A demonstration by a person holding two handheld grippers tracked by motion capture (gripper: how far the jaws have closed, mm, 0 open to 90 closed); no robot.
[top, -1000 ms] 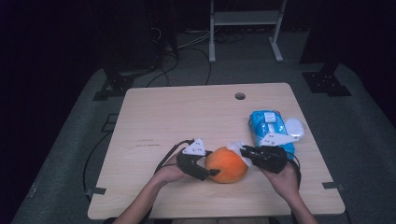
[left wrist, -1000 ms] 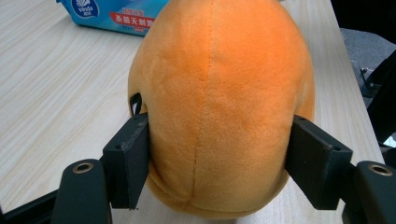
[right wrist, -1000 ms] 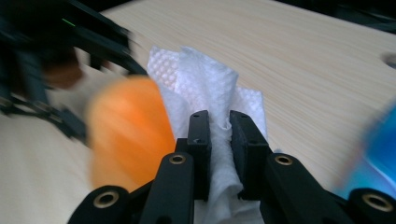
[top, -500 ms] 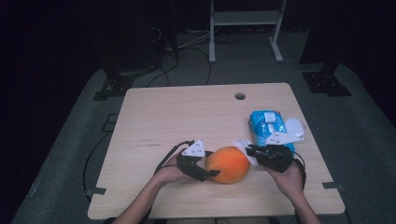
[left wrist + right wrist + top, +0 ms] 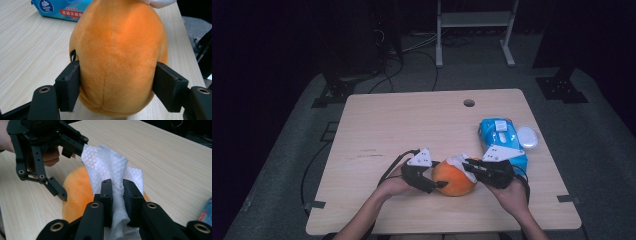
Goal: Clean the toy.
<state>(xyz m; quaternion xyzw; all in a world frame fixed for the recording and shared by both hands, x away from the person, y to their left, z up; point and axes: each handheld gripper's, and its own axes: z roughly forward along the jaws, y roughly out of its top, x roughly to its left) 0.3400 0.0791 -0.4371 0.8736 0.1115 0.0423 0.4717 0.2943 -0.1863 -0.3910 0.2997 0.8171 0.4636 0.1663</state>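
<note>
An orange plush toy [image 5: 454,178] rests on the wooden table [image 5: 412,125] near its front edge. My left gripper [image 5: 435,179] is shut on it from the left. In the left gripper view both pads press into the sides of the plush toy [image 5: 116,57]. My right gripper [image 5: 467,165] comes in from the right and is shut on a white wipe [image 5: 458,161], which lies against the toy's top. In the right gripper view the wipe [image 5: 112,177] is pinched between the jaws and spreads over the plush toy [image 5: 76,192], with the left gripper [image 5: 62,170] beyond it.
A blue pack of wipes [image 5: 501,137] lies at the right of the table, partly behind my right hand. A small white oval object [image 5: 527,136] sits beside it. A round hole [image 5: 469,103] is in the table's far side.
My right gripper has shifted slightly with the wipe across the top of the plush toy. The left gripper and the toy stay where they were.
</note>
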